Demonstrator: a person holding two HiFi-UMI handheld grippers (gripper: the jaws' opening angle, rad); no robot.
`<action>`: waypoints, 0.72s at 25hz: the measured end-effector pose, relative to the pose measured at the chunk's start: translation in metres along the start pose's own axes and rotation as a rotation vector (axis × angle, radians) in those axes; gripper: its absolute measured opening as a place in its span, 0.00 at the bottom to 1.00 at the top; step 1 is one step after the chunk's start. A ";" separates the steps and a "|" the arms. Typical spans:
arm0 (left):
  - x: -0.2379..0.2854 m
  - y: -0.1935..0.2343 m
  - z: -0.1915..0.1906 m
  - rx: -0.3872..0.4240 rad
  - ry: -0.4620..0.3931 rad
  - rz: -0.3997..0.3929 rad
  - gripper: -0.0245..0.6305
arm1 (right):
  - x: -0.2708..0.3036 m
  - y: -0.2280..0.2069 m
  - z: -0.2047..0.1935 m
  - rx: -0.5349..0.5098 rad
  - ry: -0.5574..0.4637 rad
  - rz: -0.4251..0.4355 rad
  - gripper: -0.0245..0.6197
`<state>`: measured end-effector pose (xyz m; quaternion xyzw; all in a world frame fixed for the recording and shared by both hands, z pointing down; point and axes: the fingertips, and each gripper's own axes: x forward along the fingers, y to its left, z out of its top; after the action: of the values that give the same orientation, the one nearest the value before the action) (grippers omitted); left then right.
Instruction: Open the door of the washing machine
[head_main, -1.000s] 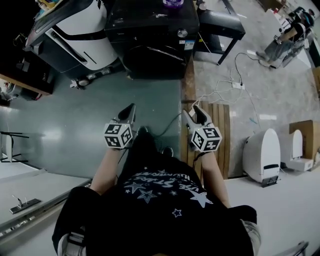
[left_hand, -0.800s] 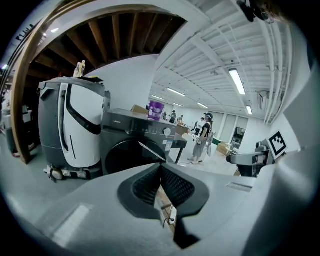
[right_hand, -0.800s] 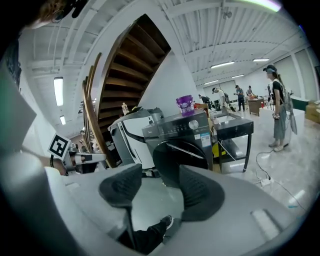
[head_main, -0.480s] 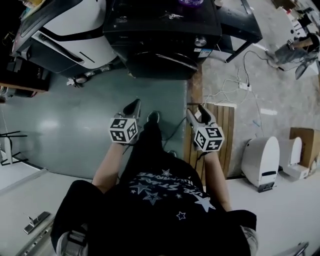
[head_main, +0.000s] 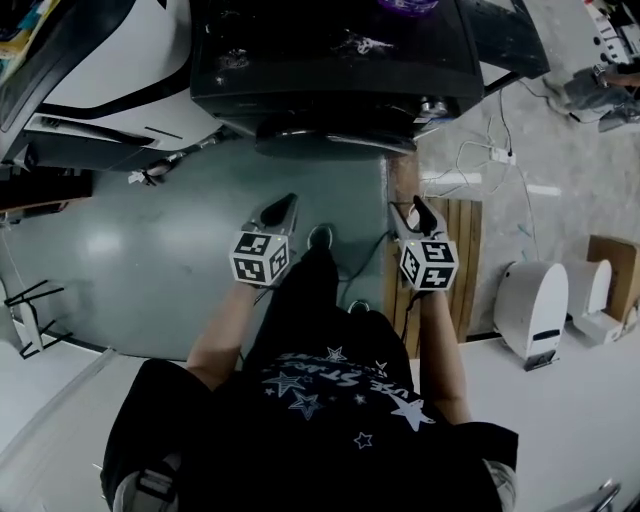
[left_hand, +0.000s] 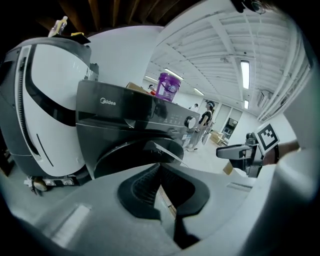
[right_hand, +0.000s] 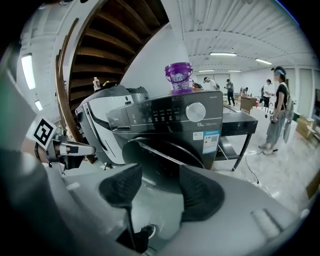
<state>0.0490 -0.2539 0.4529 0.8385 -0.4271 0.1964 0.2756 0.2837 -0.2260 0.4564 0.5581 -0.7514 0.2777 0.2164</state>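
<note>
- The door (right_hand: 162, 157) of the washing machine (head_main: 330, 60) looks shut.
- Left gripper (head_main: 287, 203) jaws are pressed together, right gripper (head_main: 414, 206) jaws are spread, both short of it.
- Best bet: catch the door's edge squarely and pull gently.

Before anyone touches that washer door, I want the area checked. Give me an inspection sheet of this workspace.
Surface: smooth green floor.
Job's things: dark washing machine; its round door looks shut.
Clutter: purple tub on the washer's top.
Grippers: left tongs shut, empty; right tongs open, empty; both short of the door.
Cables: white cable with power strip on the concrete at the right.
Surroundings: white-grey machine left of the washer; dark table on its right; people far off.
</note>
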 end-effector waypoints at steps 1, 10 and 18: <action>0.008 0.005 0.000 0.008 0.010 -0.007 0.05 | 0.010 -0.005 0.001 -0.002 0.013 -0.015 0.41; 0.063 0.046 -0.013 0.026 0.085 -0.041 0.05 | 0.094 -0.052 0.009 -0.075 0.076 -0.106 0.40; 0.094 0.048 -0.031 0.032 0.107 -0.027 0.05 | 0.139 -0.094 -0.001 -0.202 0.126 -0.095 0.40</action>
<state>0.0590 -0.3149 0.5437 0.8369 -0.3971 0.2441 0.2870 0.3345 -0.3459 0.5619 0.5500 -0.7330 0.2247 0.3313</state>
